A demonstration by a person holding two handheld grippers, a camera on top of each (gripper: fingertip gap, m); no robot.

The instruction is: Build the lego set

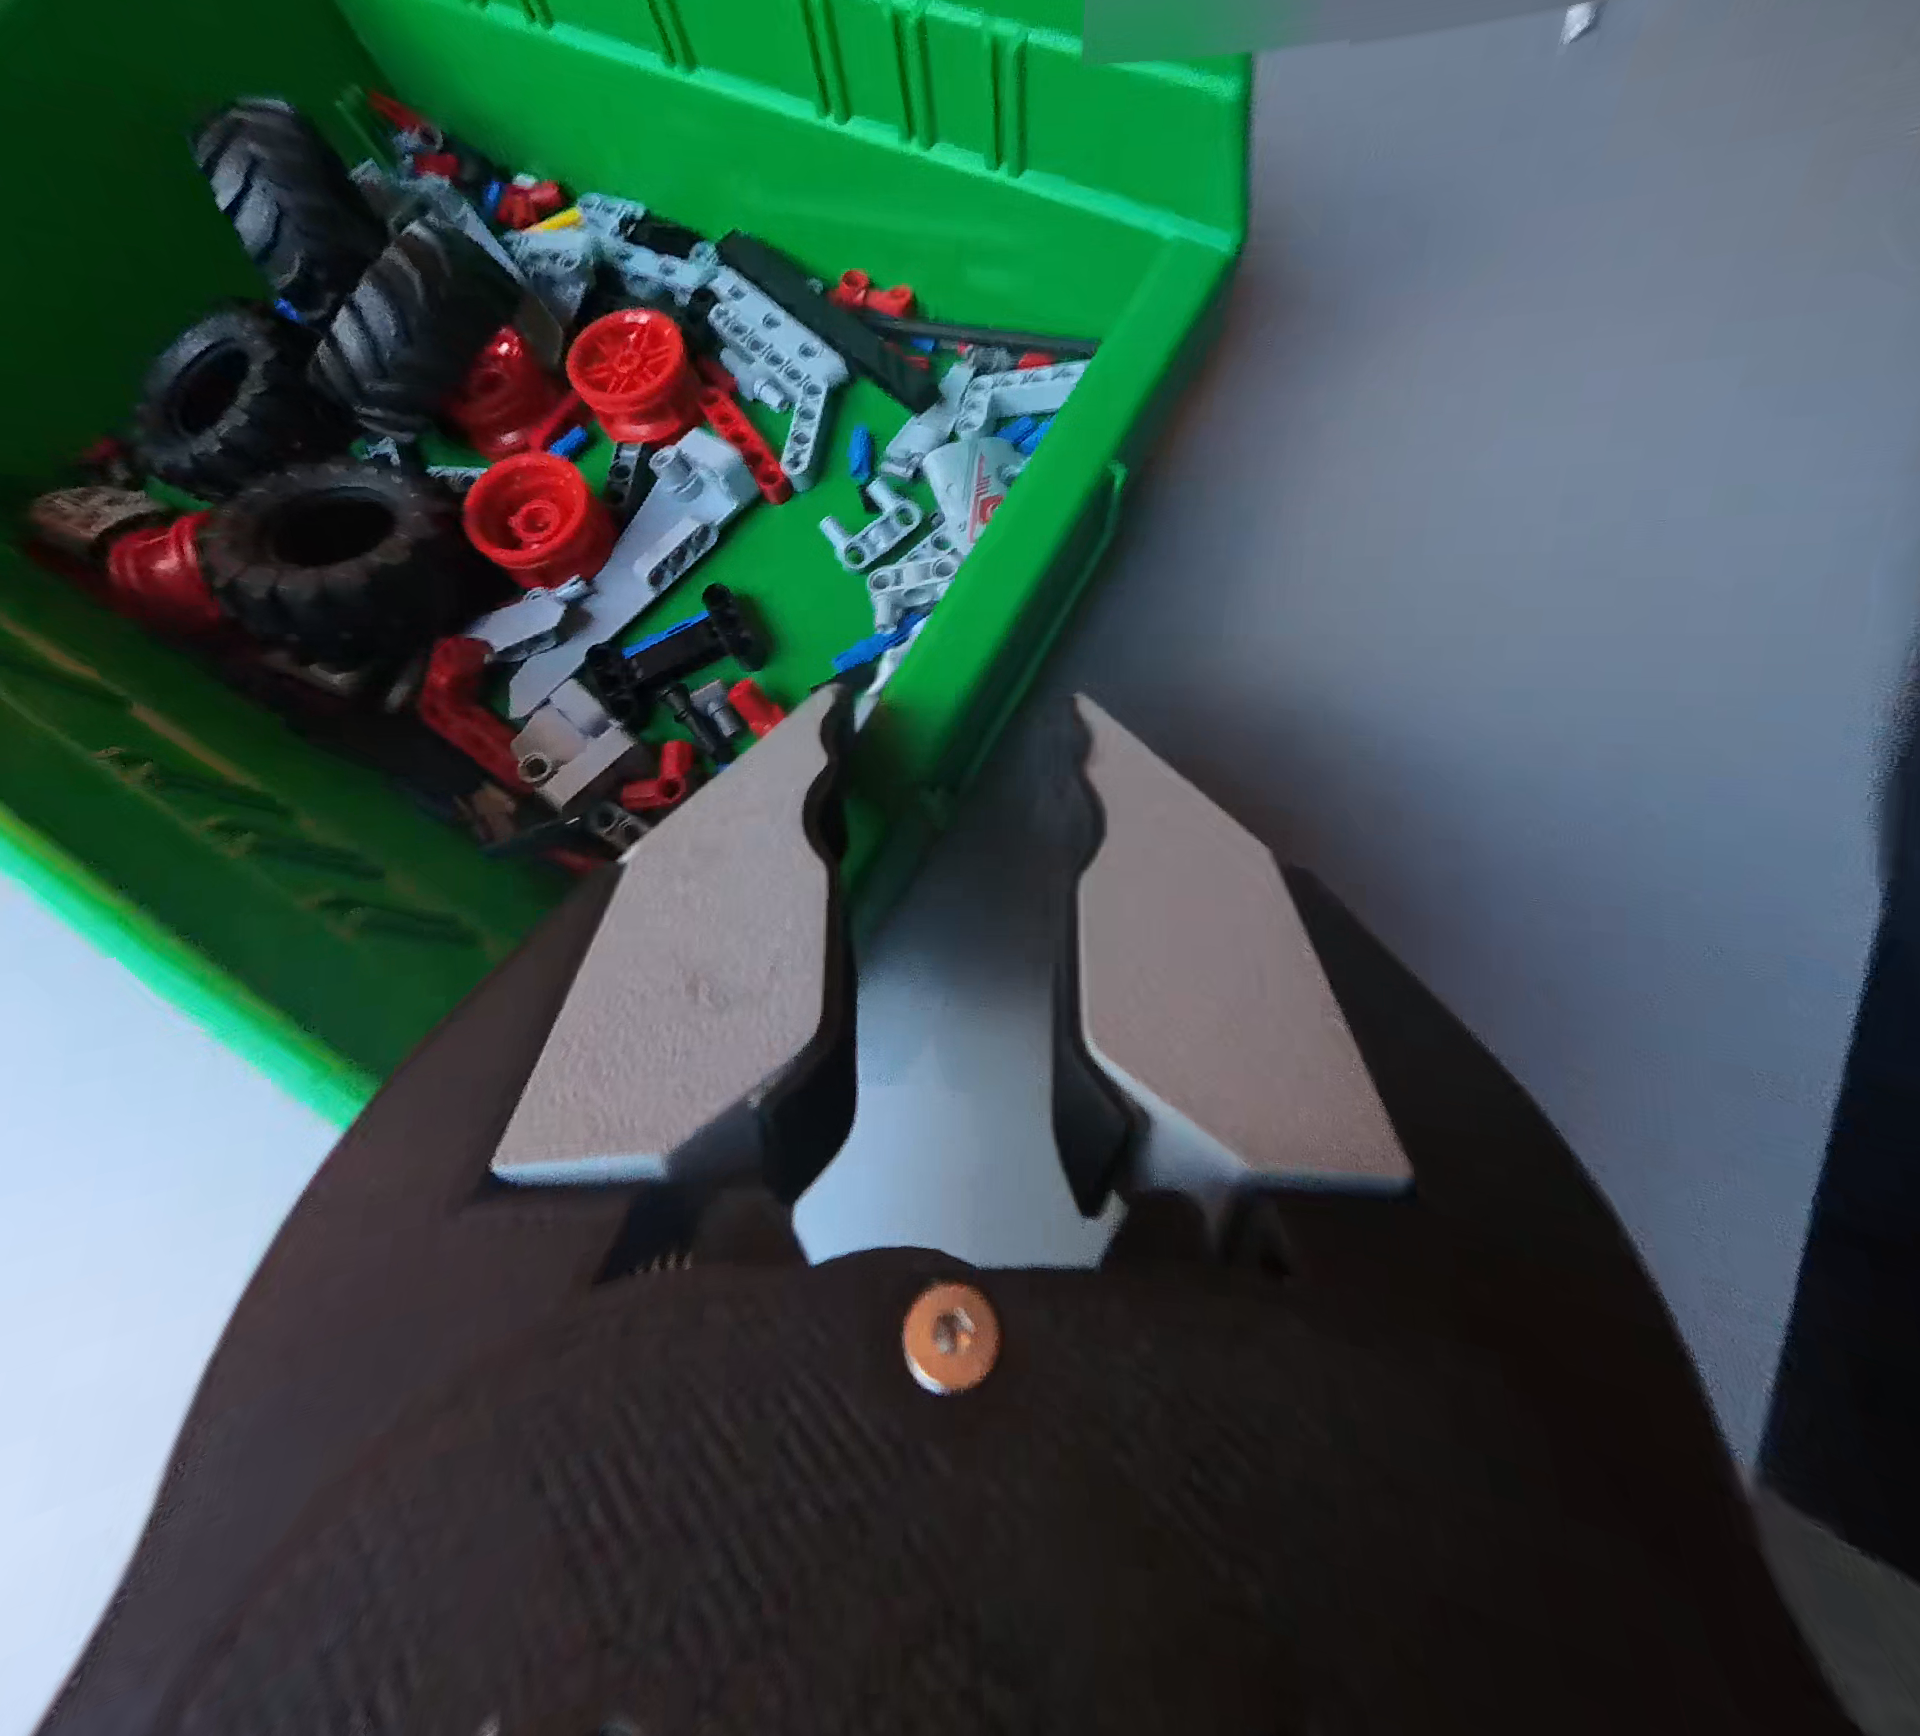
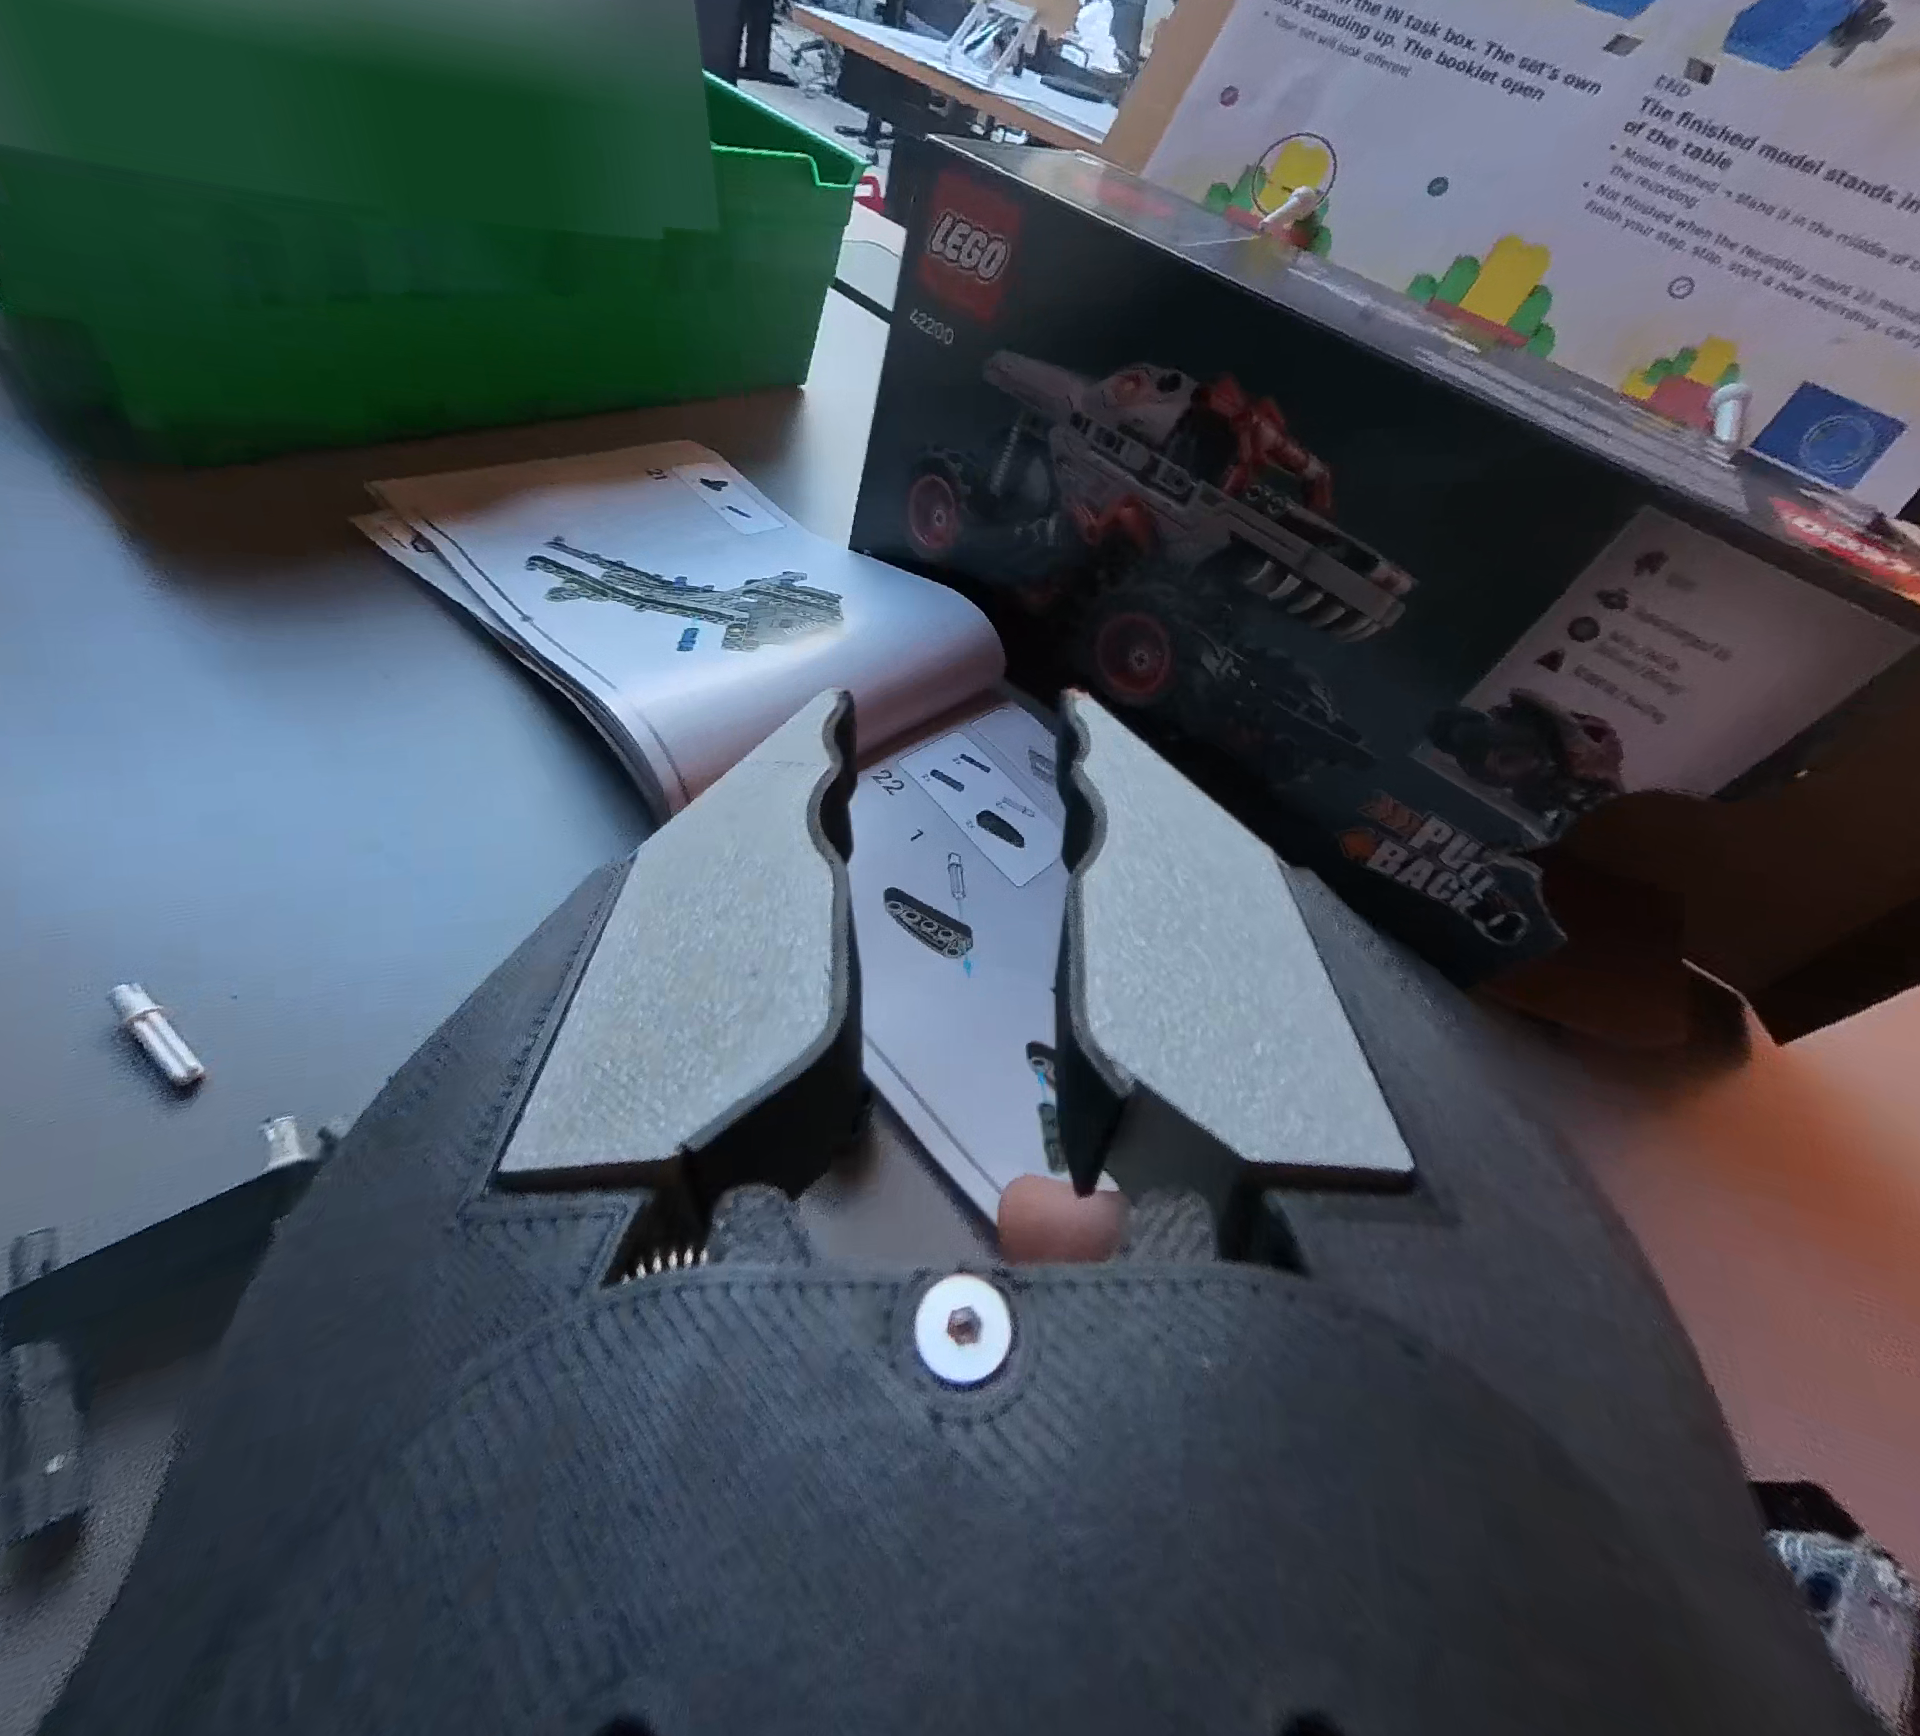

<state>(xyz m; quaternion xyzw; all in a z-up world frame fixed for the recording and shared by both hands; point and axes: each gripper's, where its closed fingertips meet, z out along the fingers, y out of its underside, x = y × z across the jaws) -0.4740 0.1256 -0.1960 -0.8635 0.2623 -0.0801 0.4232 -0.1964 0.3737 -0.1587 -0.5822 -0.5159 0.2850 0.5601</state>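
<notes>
In the left wrist view a green bin (image 1: 1039, 159) holds loose lego pieces: black tyres (image 1: 312, 543), red wheel hubs (image 1: 535, 507), grey beams (image 1: 769, 336), small red and blue pins. My left gripper (image 1: 961, 710) is open and empty, hovering over the bin's near right corner. In the right wrist view my right gripper (image 2: 956, 720) is open and empty, above the open instruction booklet (image 2: 727, 606). A light grey pin (image 2: 156, 1034) lies on the dark table to the left. Dark lego parts (image 2: 42, 1406) show at the left edge.
The lego set box (image 2: 1299, 543) stands behind the booklet. A printed instruction sheet (image 2: 1621, 76) leans behind the box. The green bin (image 2: 468, 315) sits at the back left. A dark object (image 1: 1849, 1167) stands at the right edge. Desks and a person are far behind. One gripper's finger ends stand about 40 centimeters off the other's.
</notes>
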